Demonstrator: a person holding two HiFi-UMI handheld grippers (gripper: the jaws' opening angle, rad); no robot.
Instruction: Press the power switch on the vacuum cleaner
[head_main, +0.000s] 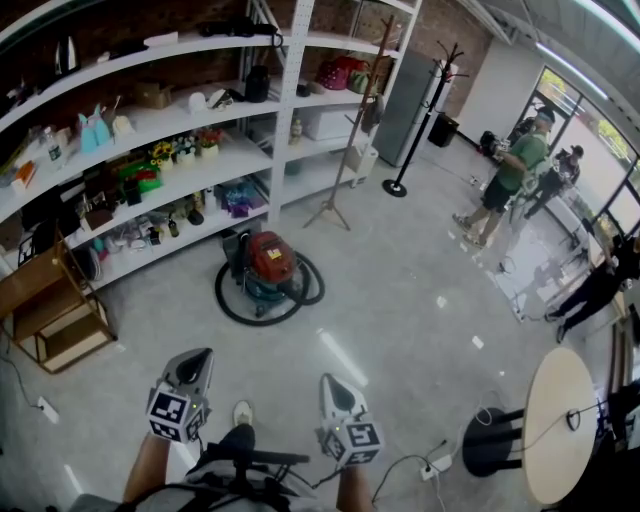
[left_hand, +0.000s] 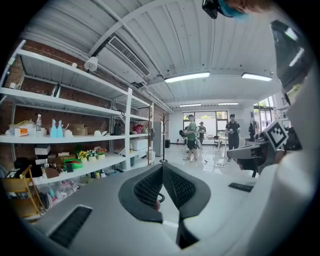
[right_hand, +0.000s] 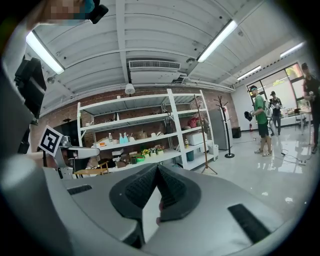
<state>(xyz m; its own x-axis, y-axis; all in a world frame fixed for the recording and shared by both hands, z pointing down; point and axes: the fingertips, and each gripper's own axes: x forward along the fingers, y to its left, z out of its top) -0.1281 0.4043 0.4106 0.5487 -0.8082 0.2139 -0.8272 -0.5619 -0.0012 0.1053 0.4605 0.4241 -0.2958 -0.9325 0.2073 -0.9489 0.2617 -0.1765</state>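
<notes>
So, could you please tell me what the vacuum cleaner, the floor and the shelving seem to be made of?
Vacuum cleaner: likely moulded plastic, with a smooth red top over a dark body and a black flexible hose looped around it.
Floor: perhaps polished concrete, grey and glossy, with bright reflections.
Shelving: probably painted metal, judging by its thin white uprights and boards.

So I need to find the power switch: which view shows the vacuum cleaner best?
The head view: the vacuum cleaner stands whole on the floor in front of the shelves. Neither gripper view shows it; both show only shelves, ceiling and the room.
</notes>
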